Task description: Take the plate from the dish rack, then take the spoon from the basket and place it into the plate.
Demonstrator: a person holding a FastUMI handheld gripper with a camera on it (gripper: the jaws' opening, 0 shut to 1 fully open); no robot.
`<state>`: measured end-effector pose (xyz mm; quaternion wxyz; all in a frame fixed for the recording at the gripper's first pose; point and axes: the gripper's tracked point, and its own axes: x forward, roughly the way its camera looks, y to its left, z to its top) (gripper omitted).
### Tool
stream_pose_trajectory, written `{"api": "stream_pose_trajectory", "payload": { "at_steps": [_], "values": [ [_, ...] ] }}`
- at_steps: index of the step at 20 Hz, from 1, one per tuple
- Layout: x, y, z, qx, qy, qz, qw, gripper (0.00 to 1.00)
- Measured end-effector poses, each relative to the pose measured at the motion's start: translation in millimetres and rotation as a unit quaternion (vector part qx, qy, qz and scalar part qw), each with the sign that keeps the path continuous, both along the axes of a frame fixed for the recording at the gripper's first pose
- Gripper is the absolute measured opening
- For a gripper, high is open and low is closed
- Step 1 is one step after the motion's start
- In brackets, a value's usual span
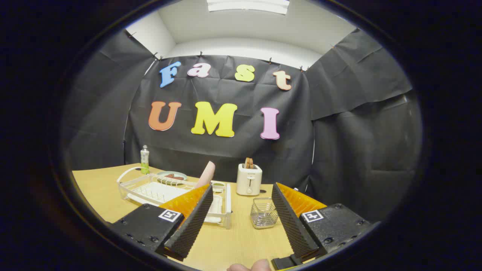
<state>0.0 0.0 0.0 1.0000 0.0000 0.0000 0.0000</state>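
Note:
My gripper (241,192) is open, held above the wooden table (101,188) with nothing between its fingers. A white dish rack (158,190) lies ahead, partly behind the left finger (192,222). A pink plate (207,174) stands on edge in the rack, just above the left fingertip. A small wire basket (263,213) sits on the table between the fingers, close to the right one. What the basket holds is too small to tell.
A white toaster (248,179) with bread in it stands beyond the basket by the back wall. A green bottle (144,159) and a shallow dish (171,175) sit behind the rack. A person's fingertips (249,266) show below the gripper.

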Motion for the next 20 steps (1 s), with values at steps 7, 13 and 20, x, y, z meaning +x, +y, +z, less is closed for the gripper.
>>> {"api": "stream_pose_trajectory", "payload": {
  "at_steps": [7, 13, 20],
  "values": [
    [3.3, 3.0, -1.7, 0.003, 0.003, 0.002, 1.0, 1.0],
    [1.9, 2.4, -0.7, 0.0, 0.004, 0.0, 1.0, 1.0],
    [4.1, 6.0, 3.1, 0.004, 0.002, 0.003, 1.0, 1.0]
  ]
}}
